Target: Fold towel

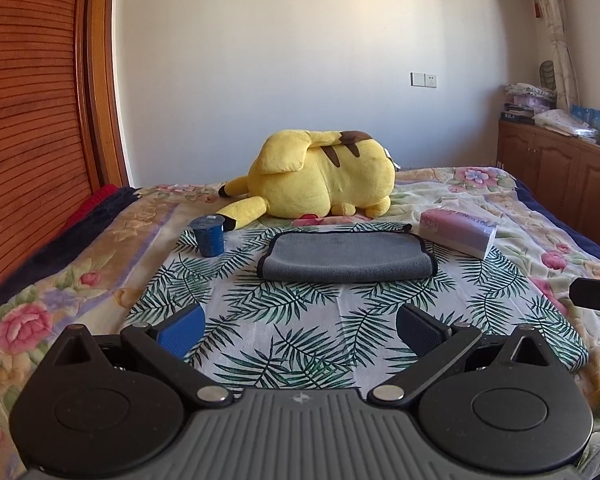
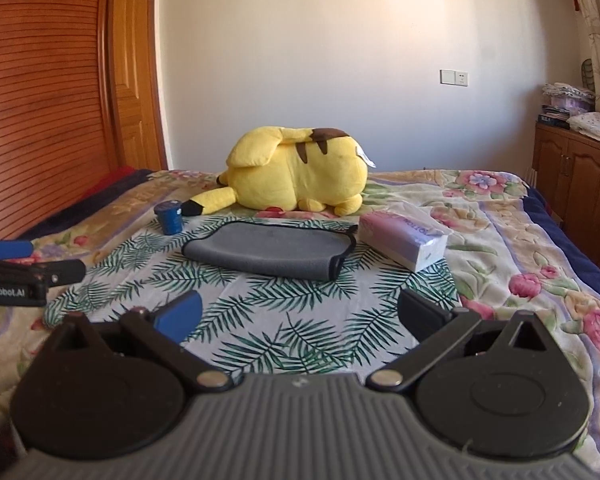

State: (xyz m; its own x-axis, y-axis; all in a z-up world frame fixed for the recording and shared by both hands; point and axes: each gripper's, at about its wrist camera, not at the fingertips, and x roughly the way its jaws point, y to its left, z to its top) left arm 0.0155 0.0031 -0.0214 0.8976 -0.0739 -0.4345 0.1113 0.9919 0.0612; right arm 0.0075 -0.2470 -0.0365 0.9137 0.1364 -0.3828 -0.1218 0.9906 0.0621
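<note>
**Now: grey towel folded on leaf cloth, both grippers free**

L to R on the leaf-print white cloth [image 1: 300, 320]: small dark-blue cup [image 1: 208, 235] upright at far left corner; grey microfibre towel w/ black trim [image 1: 345, 256], folded over, lying flat mid-cloth; pink-white tissue pack [image 1: 459, 232] just beside its right end. Yellow plush toy [image 1: 319, 176] lies behind, on the floral bedspread [image 1: 40, 300]. Left gripper [image 1: 300, 330] & right gripper [image 2: 300, 316]: jaws spread wide, holding nothing, both near cloth's front edge, well apart from towel.

Leaf-print cloth [image 1: 300, 320] lies bare up to the towel [image 1: 345, 256]; cup [image 1: 208, 236] flanks left, tissue pack [image 1: 457, 232] right, plush toy [image 1: 319, 178] behind.
</note>
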